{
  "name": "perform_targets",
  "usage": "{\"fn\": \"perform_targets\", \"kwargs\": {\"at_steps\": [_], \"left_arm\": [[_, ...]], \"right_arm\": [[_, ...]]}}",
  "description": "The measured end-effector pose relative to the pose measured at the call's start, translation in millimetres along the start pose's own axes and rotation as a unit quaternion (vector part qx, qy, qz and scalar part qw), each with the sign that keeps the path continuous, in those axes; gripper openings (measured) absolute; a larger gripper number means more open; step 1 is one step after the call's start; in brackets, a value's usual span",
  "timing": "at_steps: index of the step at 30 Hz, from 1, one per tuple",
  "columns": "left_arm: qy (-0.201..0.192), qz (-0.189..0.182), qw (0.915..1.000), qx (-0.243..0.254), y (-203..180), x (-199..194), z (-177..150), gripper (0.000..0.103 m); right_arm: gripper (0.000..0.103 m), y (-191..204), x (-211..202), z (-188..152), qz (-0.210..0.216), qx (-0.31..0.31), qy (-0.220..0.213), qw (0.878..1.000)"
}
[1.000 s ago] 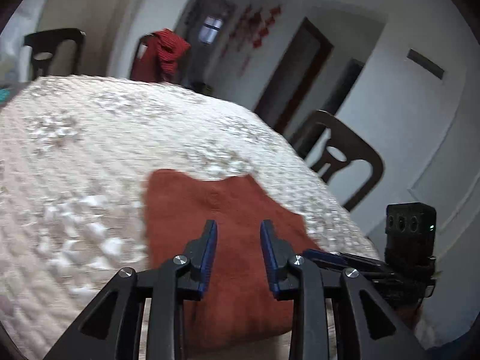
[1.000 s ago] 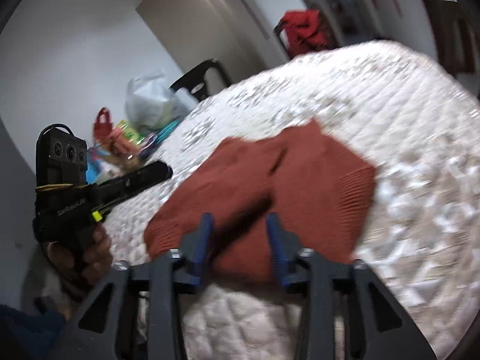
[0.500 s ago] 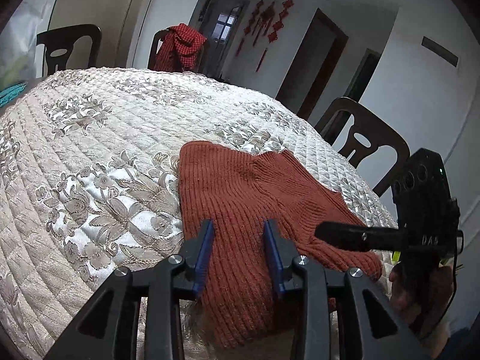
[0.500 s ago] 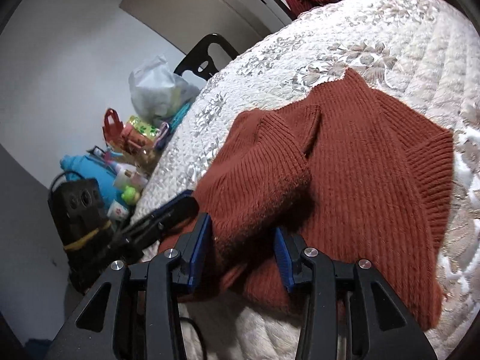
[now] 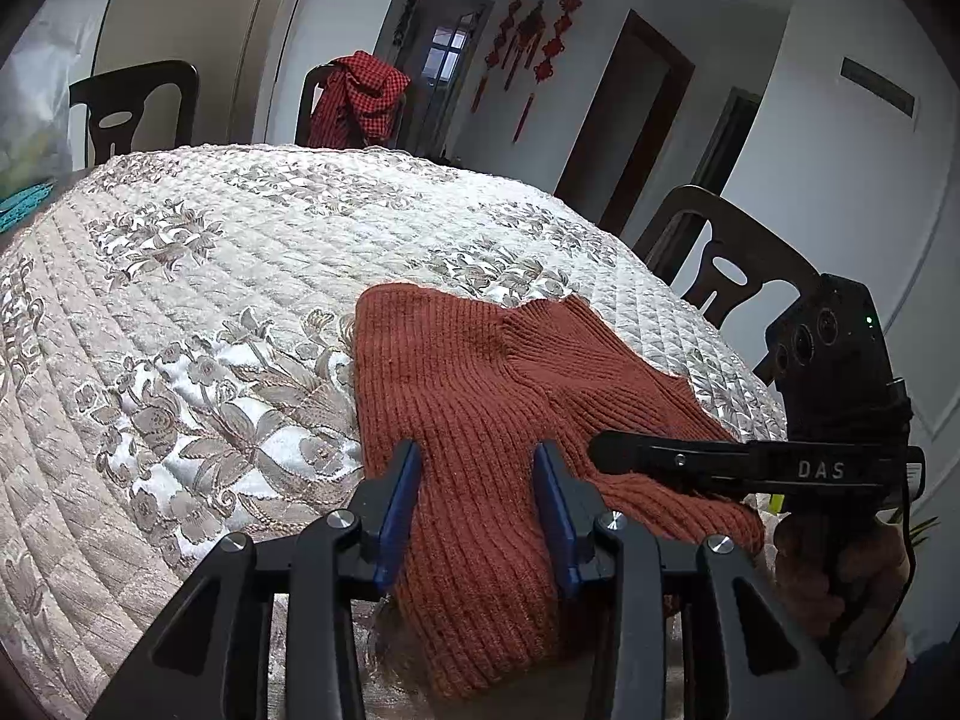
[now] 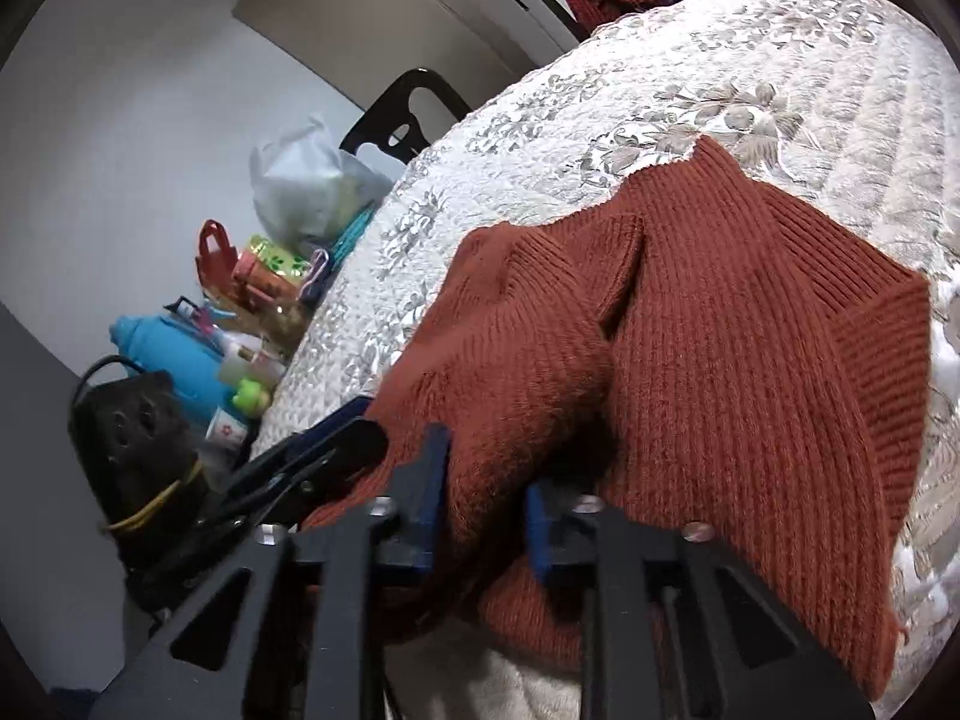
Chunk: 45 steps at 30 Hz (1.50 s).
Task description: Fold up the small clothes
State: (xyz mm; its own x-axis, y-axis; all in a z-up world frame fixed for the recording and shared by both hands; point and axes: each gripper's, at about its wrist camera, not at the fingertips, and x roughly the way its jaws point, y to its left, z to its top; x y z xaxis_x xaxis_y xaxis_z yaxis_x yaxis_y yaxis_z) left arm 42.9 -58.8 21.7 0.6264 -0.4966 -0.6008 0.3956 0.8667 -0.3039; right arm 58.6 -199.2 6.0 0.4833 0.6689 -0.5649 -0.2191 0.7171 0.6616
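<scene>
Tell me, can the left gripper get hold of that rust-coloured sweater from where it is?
Probably yes. The left gripper, jaws opening, already straddles the sweater's near edge on the quilted tablecloth, and nothing lies between. The right gripper is closing on a bunched fold alongside.

The rust-red ribbed knit sweater lies at the near edge of the quilted, floral-patterned cream table cover, its near portion hanging over that edge. The garment is partly folded: a sleeve is bunched into a thick roll lying across the body panel. The ribbed cuff or hem band lies flat at the right side. The far edge forms a shallow notch between two raised points.
</scene>
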Motion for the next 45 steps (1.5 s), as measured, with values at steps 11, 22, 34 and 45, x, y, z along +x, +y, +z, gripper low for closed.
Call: {"fn": "perform_targets", "kwargs": {"at_steps": [11, 22, 34, 45], "left_arm": [[-0.010, -0.013, 0.9998, 0.006, -11.2, -4.1, 15.7, 0.042], [0.016, -0.019, 0.9986, 0.047, -36.8, 17.6, 8.2, 0.042], [0.018, -0.022, 0.9985, 0.048, -38.8, 16.5, 5.3, 0.047], [0.016, -0.014, 0.9951, 0.097, -62.9, 3.9, -20.9, 0.047]], "right_arm": [[0.013, -19.3, -57.0, 21.3, -0.019, -0.031, -0.050, 0.998], [0.013, -65.7, -66.7, 15.7, -0.047, -0.001, -0.047, 0.998], [0.019, -61.5, -81.1, 18.1, -0.094, -0.015, -0.072, 0.993], [0.018, -4.5, -91.7, -34.2, -0.166, -0.164, -0.041, 0.972]]}}
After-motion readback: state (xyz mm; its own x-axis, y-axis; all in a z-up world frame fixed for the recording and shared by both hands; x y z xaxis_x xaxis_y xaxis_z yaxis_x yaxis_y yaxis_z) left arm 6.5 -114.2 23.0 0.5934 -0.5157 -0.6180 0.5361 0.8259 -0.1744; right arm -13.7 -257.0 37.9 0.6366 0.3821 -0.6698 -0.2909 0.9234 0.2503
